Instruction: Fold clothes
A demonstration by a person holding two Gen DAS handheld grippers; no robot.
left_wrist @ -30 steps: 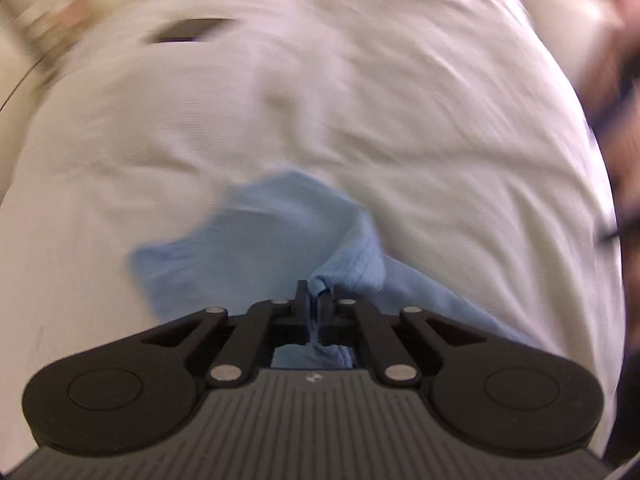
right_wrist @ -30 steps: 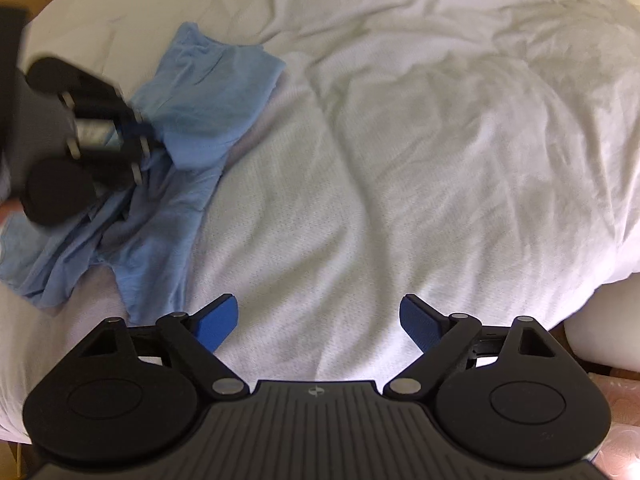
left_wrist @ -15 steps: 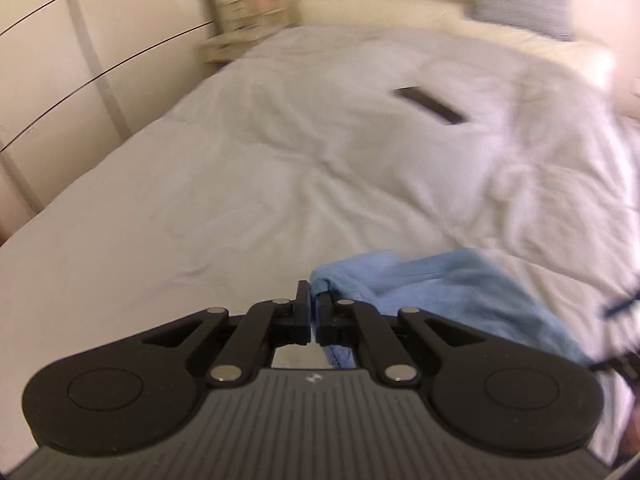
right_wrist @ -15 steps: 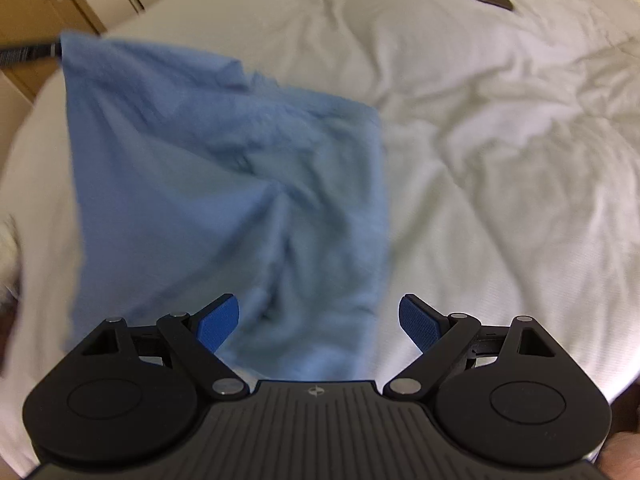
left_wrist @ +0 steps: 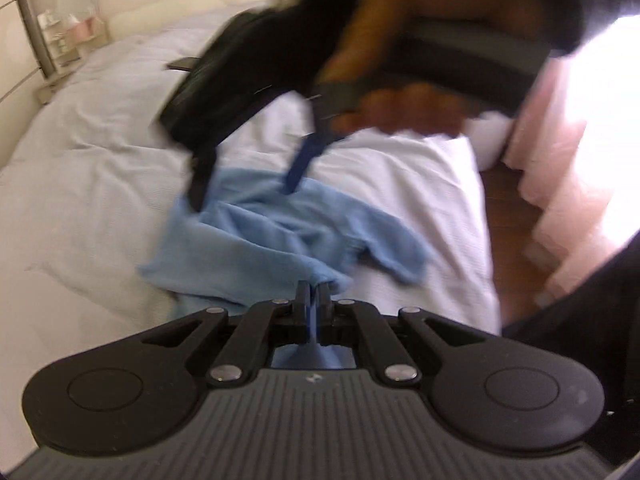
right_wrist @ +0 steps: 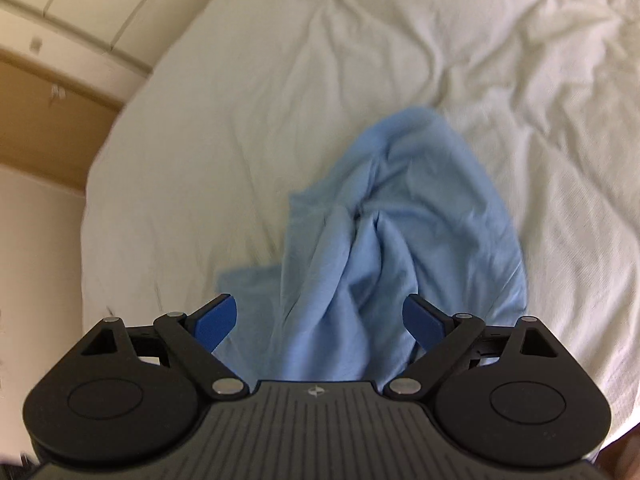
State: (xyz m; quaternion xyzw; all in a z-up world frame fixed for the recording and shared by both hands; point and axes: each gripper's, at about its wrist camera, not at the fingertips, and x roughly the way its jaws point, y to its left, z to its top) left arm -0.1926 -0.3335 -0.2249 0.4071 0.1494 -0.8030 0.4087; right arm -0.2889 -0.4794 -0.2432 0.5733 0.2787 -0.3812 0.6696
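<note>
Nearest the left wrist camera, the left gripper [left_wrist: 313,294] is pinching a bunched edge of the light blue garment [left_wrist: 280,236], its jaws pressed together on the cloth. The garment is lying crumpled on the white duvet [left_wrist: 100,184] near the bed's edge, one short sleeve or corner flopping out toward the wooden floor [left_wrist: 508,200]. Beyond it the right gripper [left_wrist: 244,192] is hanging over the far side of the cloth, its jaws standing apart and nothing clamped between them; its own camera is showing the blue pads [right_wrist: 216,320] wide on either side of a raised ridge of fabric.

The garment is looking light, thin and limp, likely to sag and slide into new creases wherever it is unsupported, so taking it at a hem, shoulder seam or corner seems wiser than grabbing mid-panel.

Motion blur is smearing the person's hand [left_wrist: 400,108] and the right gripper's body. Collar and hems are buried in folds, so which end is which is staying unclear, and a dark flat object [left_wrist: 180,65] further up the bed is too blurred to name
</note>
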